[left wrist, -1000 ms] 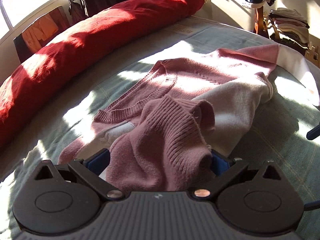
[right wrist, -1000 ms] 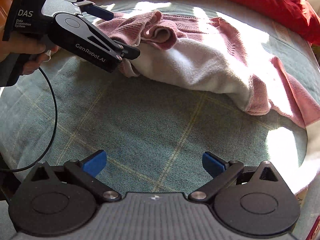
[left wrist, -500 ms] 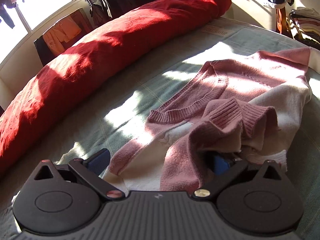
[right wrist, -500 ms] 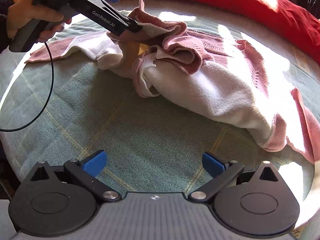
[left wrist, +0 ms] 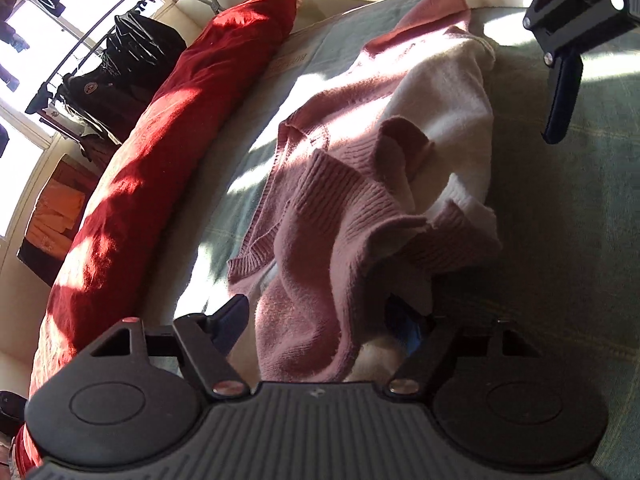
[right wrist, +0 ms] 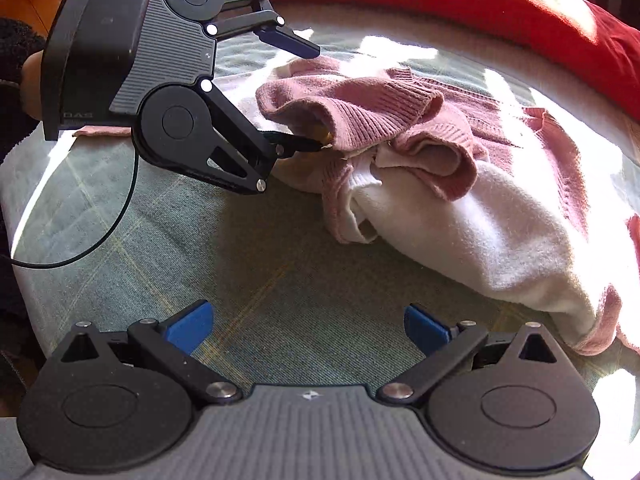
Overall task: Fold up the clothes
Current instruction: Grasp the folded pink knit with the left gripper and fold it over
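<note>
- Here, a pink and white sweater (right wrist: 460, 184) is lying bunched on a grey-green bed cover (right wrist: 248, 272), with sun falling across its far side.
- The left gripper (right wrist: 316, 100) is standing with its jaws wide apart; in the right wrist view the upper finger is sitting clear above the knit, while the lower finger is reaching under the pink ribbed edge (right wrist: 384, 116).
- In the left wrist view that ribbed pink fabric is draping between the fingers (left wrist: 230, 320), hiding most of the right-hand one; the cloth is lying loose there, not being pinched.
- The right gripper (right wrist: 308, 326) is hovering over bare cover just beside the sweater, jaws spread wide, its blue pads (right wrist: 192, 326) touching nothing.
- It is also showing at the upper right of the left wrist view (left wrist: 560, 96), above the white part of the sweater.
- A hand (right wrist: 32, 80) is gripping the left tool's handle at the frame edge, and a black cable (right wrist: 100, 236) is trailing from it over the cover.
- A long red bolster (left wrist: 160, 152) is lying along the far side of the bed, apart from the sweater.
- Dark clothes (left wrist: 120, 64) are hanging on a rail by the window.
</note>
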The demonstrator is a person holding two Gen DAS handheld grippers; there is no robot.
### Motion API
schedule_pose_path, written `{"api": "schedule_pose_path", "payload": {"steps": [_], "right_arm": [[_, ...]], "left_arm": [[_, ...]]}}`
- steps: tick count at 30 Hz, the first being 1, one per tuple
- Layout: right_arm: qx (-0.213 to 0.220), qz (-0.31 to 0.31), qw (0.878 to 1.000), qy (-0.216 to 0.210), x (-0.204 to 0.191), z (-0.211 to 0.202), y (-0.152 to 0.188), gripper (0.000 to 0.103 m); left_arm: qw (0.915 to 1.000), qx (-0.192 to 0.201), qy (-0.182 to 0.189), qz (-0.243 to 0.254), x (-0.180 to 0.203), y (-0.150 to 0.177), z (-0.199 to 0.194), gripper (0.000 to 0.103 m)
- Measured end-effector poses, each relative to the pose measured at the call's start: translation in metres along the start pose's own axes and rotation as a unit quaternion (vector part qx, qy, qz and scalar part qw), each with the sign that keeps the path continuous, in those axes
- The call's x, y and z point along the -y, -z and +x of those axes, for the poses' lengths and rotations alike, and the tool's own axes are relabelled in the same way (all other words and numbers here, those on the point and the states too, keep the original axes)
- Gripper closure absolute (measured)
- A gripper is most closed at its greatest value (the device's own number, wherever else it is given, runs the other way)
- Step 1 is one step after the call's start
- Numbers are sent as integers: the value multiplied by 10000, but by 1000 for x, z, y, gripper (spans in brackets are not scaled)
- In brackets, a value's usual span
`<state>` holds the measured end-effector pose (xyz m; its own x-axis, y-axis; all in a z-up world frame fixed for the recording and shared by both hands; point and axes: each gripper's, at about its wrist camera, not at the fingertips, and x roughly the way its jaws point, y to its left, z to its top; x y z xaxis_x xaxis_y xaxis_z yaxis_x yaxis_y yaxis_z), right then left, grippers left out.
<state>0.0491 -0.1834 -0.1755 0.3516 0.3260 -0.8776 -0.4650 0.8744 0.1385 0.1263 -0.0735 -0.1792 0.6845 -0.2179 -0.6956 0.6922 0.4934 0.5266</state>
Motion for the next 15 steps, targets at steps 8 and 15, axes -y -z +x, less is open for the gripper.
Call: {"api": "schedule_pose_path", "payload": {"steps": [8,15], "right_arm": [[118,-14,9999,40,-2,0,-1,0],[468,238,9981,322,3,4,-7,23]], "left_arm": [[9993,183,-252,213,-16,-5,4,42],[9981,287,226,499,-18,-3,15,78]]}}
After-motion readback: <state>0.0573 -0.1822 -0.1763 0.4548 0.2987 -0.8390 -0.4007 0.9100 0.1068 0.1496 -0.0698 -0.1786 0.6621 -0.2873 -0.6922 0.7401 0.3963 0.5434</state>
